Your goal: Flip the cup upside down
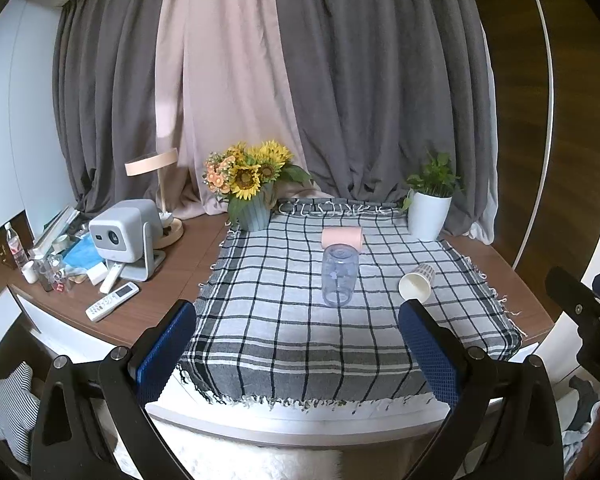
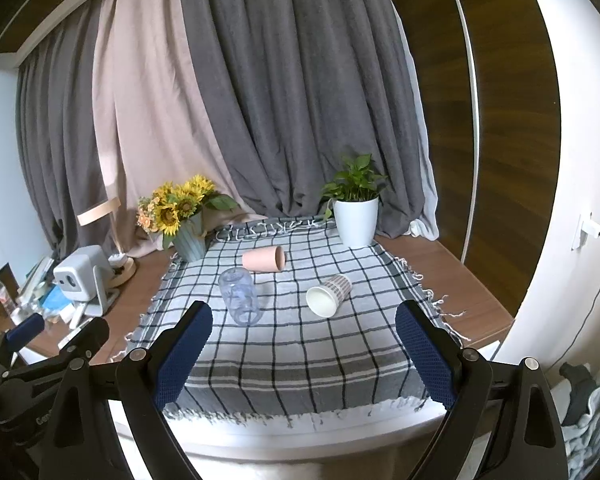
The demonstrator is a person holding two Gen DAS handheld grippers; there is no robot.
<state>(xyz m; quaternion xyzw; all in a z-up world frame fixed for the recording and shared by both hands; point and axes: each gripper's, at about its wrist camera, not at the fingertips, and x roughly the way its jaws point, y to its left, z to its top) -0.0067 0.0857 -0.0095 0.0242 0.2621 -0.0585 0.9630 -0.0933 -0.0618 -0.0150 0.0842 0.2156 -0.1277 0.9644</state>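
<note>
Three cups lie on their sides on the checked cloth. A clear plastic cup lies in the middle, mouth toward me. A pink cup lies behind it. A white paper cup lies to the right, mouth toward me. My left gripper is open and empty, short of the table's front edge. My right gripper is open and empty, also at the front edge. Each gripper shows at the other view's edge.
A sunflower vase stands at the cloth's back left, a white plant pot at the back right. A projector, lamp, remotes and small bottles crowd the left of the wooden table. Curtains hang behind.
</note>
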